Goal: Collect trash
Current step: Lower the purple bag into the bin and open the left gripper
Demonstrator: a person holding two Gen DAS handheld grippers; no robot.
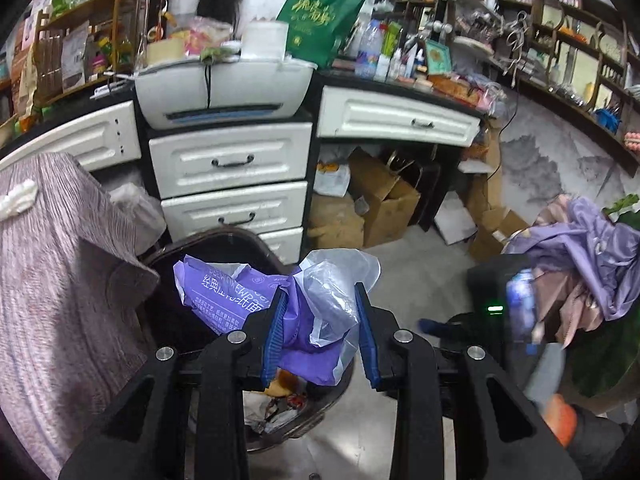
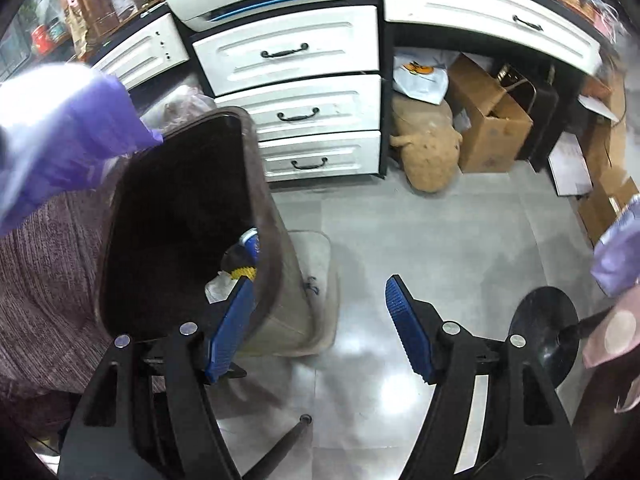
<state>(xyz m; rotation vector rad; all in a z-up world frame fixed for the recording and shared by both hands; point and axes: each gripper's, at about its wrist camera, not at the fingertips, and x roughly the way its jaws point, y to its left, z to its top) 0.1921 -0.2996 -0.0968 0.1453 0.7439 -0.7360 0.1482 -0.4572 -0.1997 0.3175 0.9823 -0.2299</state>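
My left gripper [image 1: 322, 292] is shut on a crumpled purple wrapper with white print [image 1: 228, 292], bunched together with a translucent plastic bag [image 1: 336, 280]. It hangs over the dark trash bin [image 1: 224, 236], where several scraps [image 1: 280, 408] lie at the bottom. In the right wrist view the same wrapper [image 2: 60, 140] shows as a purple blur above the bin's far left rim. My right gripper [image 2: 318, 292] stands open and holds nothing, its left finger [image 2: 230, 328] beside the bin's brown wall [image 2: 284, 292]. Trash [image 2: 240, 268] lies inside the bin.
White drawers [image 1: 232, 160] and a printer [image 1: 224, 88] stand behind the bin. Cardboard boxes [image 2: 488, 128] and a tan plush toy [image 2: 428, 152] sit under the desk. A ribbed mauve fabric [image 1: 60, 280] lies left of the bin, and a black round stand base [image 2: 544, 320] to the right.
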